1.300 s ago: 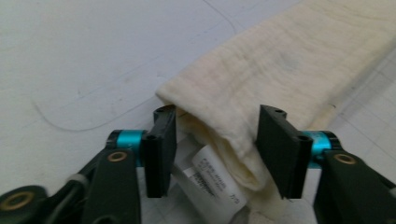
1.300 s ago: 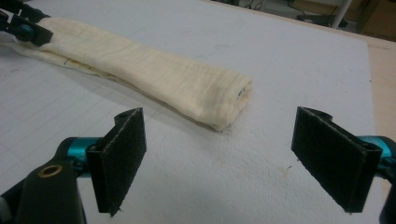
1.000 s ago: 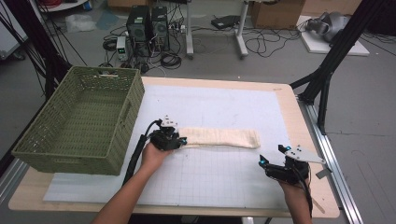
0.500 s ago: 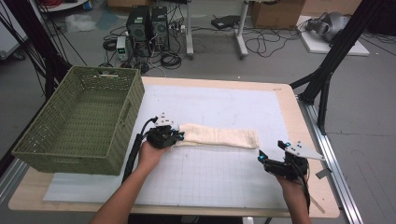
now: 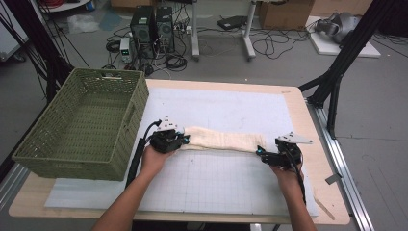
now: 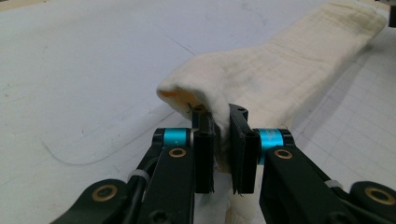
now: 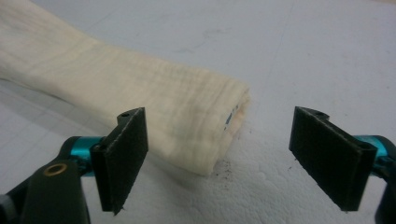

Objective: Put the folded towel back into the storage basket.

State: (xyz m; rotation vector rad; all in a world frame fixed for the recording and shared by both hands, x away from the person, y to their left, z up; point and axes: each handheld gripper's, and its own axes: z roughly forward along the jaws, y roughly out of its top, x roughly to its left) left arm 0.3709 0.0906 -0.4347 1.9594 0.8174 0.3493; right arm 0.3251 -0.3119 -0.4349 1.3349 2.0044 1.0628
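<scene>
My left gripper [image 6: 219, 149] has its jaws pinched tight on the left end of a cream folded towel [image 6: 285, 70], lifting that corner into a small hump off the counter [image 5: 226, 101]. My right gripper [image 7: 229, 158] has its jaws spread wide and empty, one on each side of the towel's right end, which lies just beyond them, near but not touching as far as I can tell.

From the high view, the towel [image 5: 223, 140] lies as a long narrow roll across the middle of the white gridded mat [image 5: 216, 183], its long axis running left to right between my two hands. My left gripper [image 5: 169, 139] sits at its left end, my right gripper [image 5: 276, 155] at its right end, slightly nearer to me than the cloth.

I judge the next move turns on the right jaws: the towel's end lies straight ahead of them and a little to the far side, so they need to ease forward around it before closing.

A green woven basket [image 5: 53, 149] stands on the left of the counter, just beside my left hand [image 5: 154, 161], open and with nothing visible inside.
</scene>
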